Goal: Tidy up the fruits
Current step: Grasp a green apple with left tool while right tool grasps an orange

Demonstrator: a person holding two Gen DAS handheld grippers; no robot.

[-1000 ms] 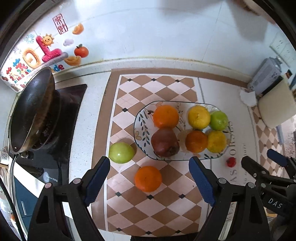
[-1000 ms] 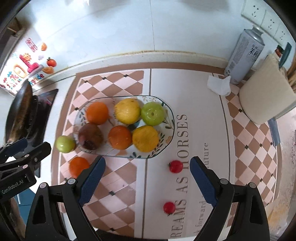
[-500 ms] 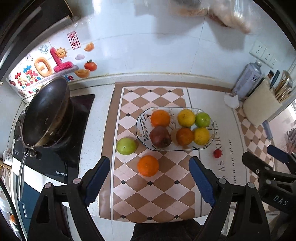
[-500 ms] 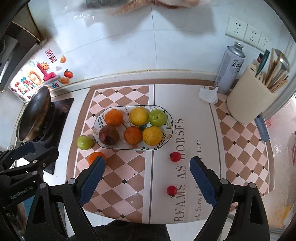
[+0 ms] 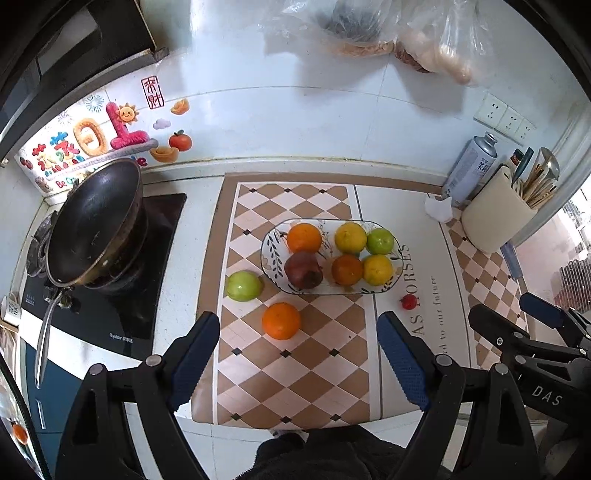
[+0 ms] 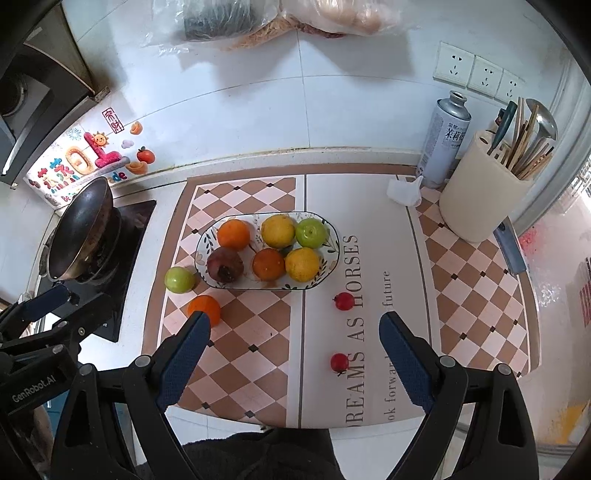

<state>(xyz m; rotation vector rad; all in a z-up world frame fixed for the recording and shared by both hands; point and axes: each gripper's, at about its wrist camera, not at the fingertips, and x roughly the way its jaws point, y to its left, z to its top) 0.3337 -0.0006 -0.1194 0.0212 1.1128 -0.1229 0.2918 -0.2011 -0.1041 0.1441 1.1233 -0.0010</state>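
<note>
An oval patterned plate on the checked mat holds several fruits: oranges, yellow citrus, a green apple and a dark pomegranate. Loose on the mat are a green apple, an orange and two small red fruits; one red fruit shows in the left wrist view. My left gripper is open and empty, held high behind the orange. My right gripper is open and empty above the mat's front edge.
A black wok sits on the stove at the left. A spray can, a crumpled tissue and a cream utensil holder stand at the back right. Plastic bags hang on the tiled wall.
Both grippers have pulled back and up from the plate, so the counter and wall show more widely. The fruits have not moved. Both jaws stay open.
</note>
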